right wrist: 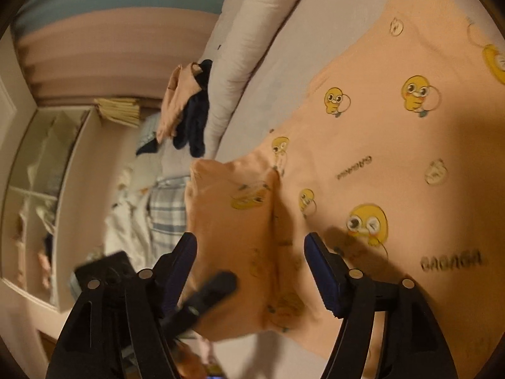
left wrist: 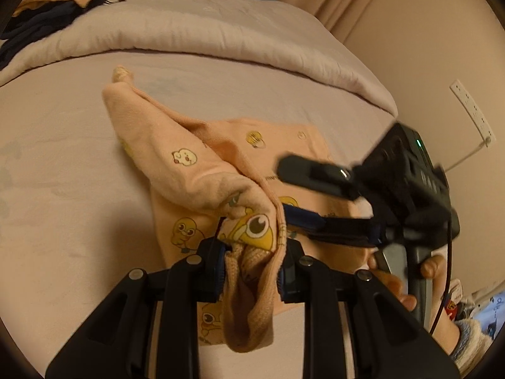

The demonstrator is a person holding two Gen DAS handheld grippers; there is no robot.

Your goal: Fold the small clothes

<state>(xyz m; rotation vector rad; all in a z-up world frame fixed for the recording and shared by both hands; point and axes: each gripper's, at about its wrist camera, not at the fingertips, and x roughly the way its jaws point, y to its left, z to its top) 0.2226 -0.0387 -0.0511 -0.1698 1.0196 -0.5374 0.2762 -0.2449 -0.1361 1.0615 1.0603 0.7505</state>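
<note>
A small peach garment (left wrist: 284, 145) printed with yellow ducks lies on the pale bed sheet (left wrist: 63, 158). My left gripper (left wrist: 252, 252) is shut on a bunched edge of it, and a sleeve-like fold rises from the jaws toward the upper left. My right gripper (left wrist: 293, 195) reaches in from the right just over the garment, open with nothing pinched. In the right wrist view the right gripper (right wrist: 251, 252) stands wide open. The raised fold (right wrist: 233, 221) sits ahead between its fingers without touching the pads. The flat garment (right wrist: 394, 142) spreads to the right.
A folded pale quilt (left wrist: 221, 31) runs across the back of the bed, with a pile of dark and peach clothes (left wrist: 47, 9) on its far left end. A white socket strip (left wrist: 473, 110) hangs on the right wall. A person's hand (left wrist: 397, 284) holds the right gripper's handle.
</note>
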